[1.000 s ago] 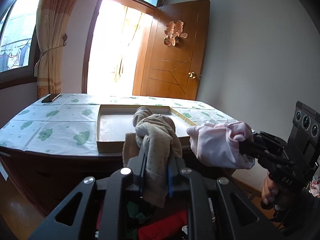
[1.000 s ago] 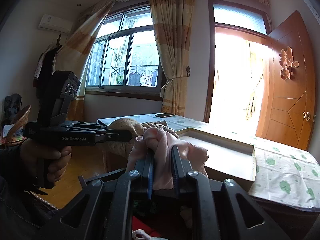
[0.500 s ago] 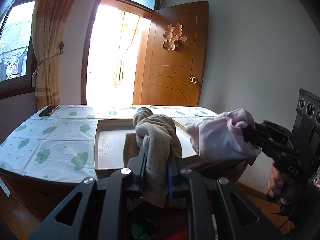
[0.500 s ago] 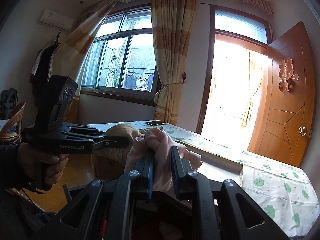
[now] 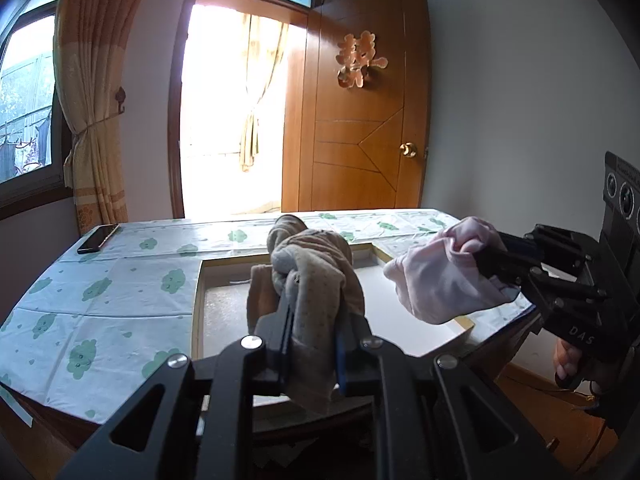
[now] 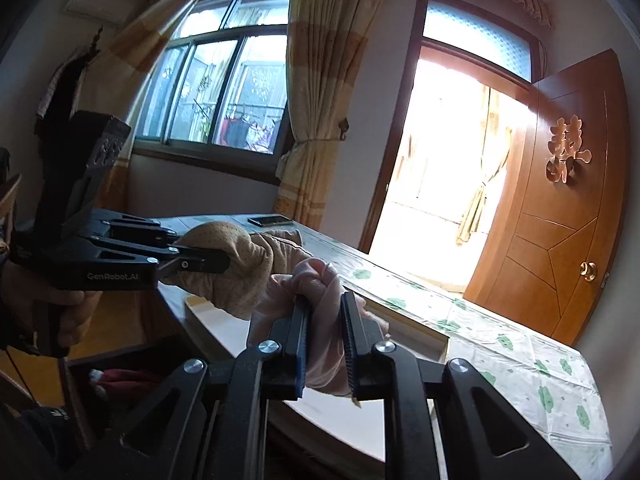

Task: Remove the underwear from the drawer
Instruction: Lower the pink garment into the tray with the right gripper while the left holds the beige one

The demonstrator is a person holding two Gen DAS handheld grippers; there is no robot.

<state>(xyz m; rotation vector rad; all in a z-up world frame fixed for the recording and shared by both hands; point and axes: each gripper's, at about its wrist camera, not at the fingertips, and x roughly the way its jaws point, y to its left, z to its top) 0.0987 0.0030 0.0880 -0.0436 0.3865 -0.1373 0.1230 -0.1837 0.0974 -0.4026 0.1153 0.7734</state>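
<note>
two pieces of underwear are held up in the air, one in each gripper. from the left wrist view, the left gripper (image 5: 310,328) has its jaws pressed on a beige dotted underwear (image 5: 316,276). this cloth is bunched; its long axis runs up and down, with a rolled knot at the top and a loose end hanging below the fingers. behind it a shallow tray (image 5: 197,304) with a pale wooden rim lies on the table (image 5: 100,280), which has a cloth with green cloud prints. the part of the tray floor that shows is bare white. a dark phone (image 5: 98,238) lies near the far left corner of the table. at the right, the right gripper (image 5: 486,256) pinches a pink underwear (image 5: 436,280), which hangs over the right part of the tray; it bulges to the left and droops down.

from the right wrist view, the right gripper (image 6: 325,332) is closed on the pink underwear (image 6: 316,308), whose folds stand up above the fingers. the left gripper (image 6: 208,260) comes from the left with the beige dotted underwear (image 6: 240,264) in its jaws, just beside the pink one. below left, an open drawer (image 6: 76,384) shows some red cloth (image 6: 120,376) inside.
</note>
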